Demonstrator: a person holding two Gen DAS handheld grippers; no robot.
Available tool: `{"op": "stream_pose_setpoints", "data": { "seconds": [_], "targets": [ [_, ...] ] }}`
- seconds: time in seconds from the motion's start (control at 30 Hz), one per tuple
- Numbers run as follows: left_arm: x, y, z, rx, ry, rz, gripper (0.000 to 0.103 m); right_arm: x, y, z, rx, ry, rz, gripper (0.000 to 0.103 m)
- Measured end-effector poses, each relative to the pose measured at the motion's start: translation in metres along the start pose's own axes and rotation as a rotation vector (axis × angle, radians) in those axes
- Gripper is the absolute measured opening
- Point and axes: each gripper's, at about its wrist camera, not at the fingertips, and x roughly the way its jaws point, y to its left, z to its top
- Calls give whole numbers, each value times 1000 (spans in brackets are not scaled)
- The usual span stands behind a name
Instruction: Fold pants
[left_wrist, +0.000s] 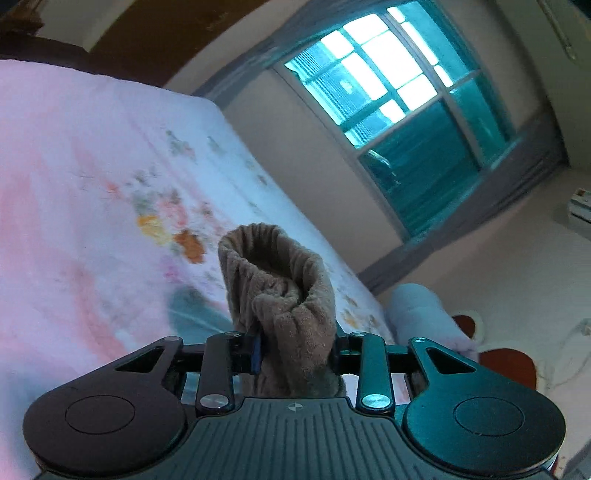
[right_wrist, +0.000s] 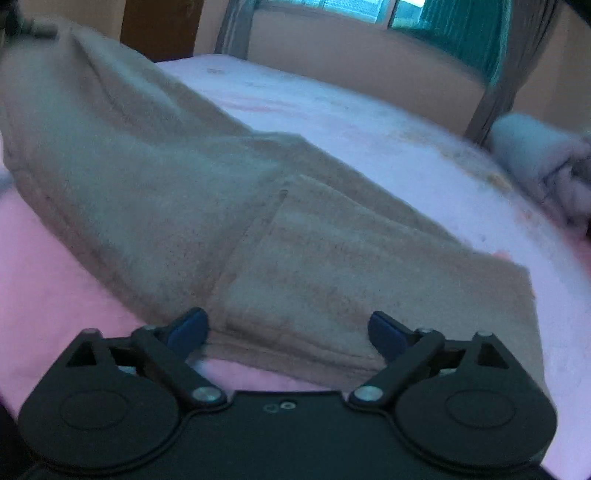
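The beige fleece pants (right_wrist: 207, 192) lie across the pink and white bed cover (right_wrist: 369, 140) in the right wrist view, one end rising toward the upper left. My right gripper (right_wrist: 288, 332) is open, its blue-padded fingers spread just above the near hem of the pants, holding nothing. In the left wrist view, my left gripper (left_wrist: 297, 350) is shut on a bunched cuff or waistband end of the pants (left_wrist: 280, 291), lifted above the bed, with the fabric standing up in a tube between the fingers.
The floral bed cover (left_wrist: 92, 184) fills the left of the left wrist view. A window with teal curtains (left_wrist: 406, 122) is beyond the bed. A pale rolled blanket (right_wrist: 543, 166) lies at the bed's right edge. A red stool (left_wrist: 506, 365) stands on the floor.
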Motion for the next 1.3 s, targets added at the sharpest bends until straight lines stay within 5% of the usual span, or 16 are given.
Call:
{"op": "stream_pose_setpoints", "data": {
  "seconds": [0.1,0.23,0.43,0.6,0.67,0.73,0.8,0.9,0.97,1.03,1.13,1.3],
  "targets": [
    [-5,-22,-3,54,5,-8,33,-8,-9,3,74,-11,19,88],
    [-1,-62,-12,118,30,-45,32,-58,-56,-14,277,-214,98,95],
    [45,-167,-55,283,126,-136,31,-84,-169,-53,690,-239,48,94],
    [112,-267,-142,441,288,-244,31,-106,-252,-91,911,-281,-7,94],
    [141,-294,-198,486,420,-262,34,-113,-277,-110,980,-291,-17,94],
    [164,-305,-245,484,556,-263,56,-121,-299,-131,1051,-290,-35,94],
    [161,-309,-274,481,571,-288,60,-129,-315,-152,1108,-288,-59,94],
    [146,-294,-264,452,530,-228,60,-131,-334,-174,1183,-292,-50,95],
    [130,-276,-238,427,469,-183,60,-131,-338,-181,1246,-320,25,96],
    [110,-248,-203,412,407,-90,71,-120,-336,-177,1296,-324,185,95],
    [77,-202,-163,375,325,22,81,-88,-313,-156,1319,-204,441,90],
    [23,-134,-136,310,267,123,82,-47,-274,-143,1416,27,507,83]
  ]
}}
